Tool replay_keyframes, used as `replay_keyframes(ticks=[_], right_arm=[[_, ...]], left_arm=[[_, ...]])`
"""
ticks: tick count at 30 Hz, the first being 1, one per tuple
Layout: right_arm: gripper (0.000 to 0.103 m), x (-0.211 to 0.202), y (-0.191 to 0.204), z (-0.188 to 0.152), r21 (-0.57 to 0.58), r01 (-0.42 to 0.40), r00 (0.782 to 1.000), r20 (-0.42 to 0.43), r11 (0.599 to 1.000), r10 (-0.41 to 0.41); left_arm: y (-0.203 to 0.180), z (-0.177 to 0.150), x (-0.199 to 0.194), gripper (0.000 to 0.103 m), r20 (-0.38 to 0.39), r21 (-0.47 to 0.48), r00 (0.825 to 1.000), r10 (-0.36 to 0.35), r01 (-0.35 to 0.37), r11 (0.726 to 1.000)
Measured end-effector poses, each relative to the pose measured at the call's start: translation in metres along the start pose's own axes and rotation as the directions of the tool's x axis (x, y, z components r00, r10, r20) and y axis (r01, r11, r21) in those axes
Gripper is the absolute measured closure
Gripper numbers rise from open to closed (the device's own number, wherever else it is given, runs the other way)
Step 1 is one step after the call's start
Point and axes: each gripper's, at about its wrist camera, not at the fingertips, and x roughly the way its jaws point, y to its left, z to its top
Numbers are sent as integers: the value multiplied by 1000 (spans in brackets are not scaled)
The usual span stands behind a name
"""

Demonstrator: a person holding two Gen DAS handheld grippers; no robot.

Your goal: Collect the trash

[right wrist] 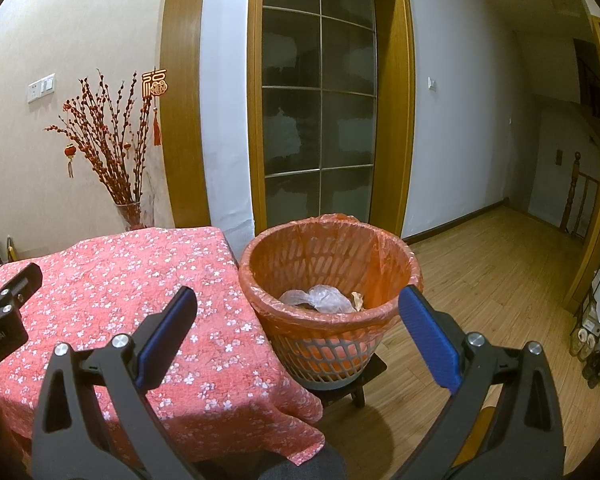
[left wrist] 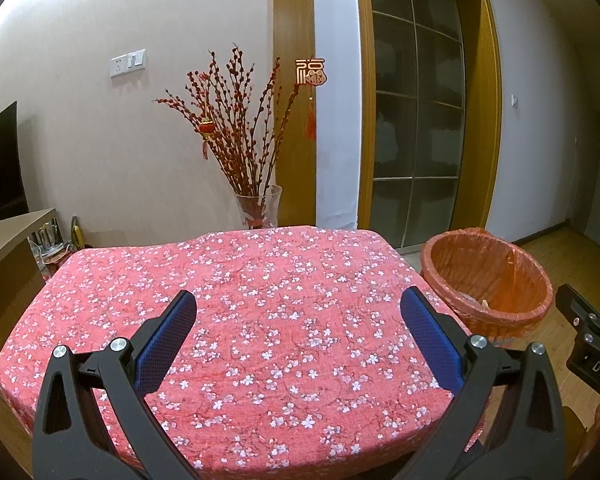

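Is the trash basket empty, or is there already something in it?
Not empty. The right wrist view shows crumpled clear plastic and a brownish scrap lying low inside the orange-lined basket.

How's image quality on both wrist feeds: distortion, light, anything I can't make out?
Left wrist view: strong fisheye bend in the door frame, dim warm light, tablecloth sharp. Right wrist view: same curvature, dark corners, bin clear, with crumpled plastic readable inside; shelf items at the right edge too small to identify.

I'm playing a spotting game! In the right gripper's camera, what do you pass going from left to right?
Glass vase of red berry branches → table under a pink flowered cloth → grey plastic basket lined with an orange bag, crumpled clear plastic inside → wooden floor → wire rack with shoes.
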Motion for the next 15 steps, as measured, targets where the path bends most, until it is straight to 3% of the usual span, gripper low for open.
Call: replay_keyframes(ticks=[15], right_arm=[[4,2,-3,-4,1,-2,1000,-8,1000,2]], left_arm=[[0,-1,2,2,-12,-1,1000,-2,2,1000]])
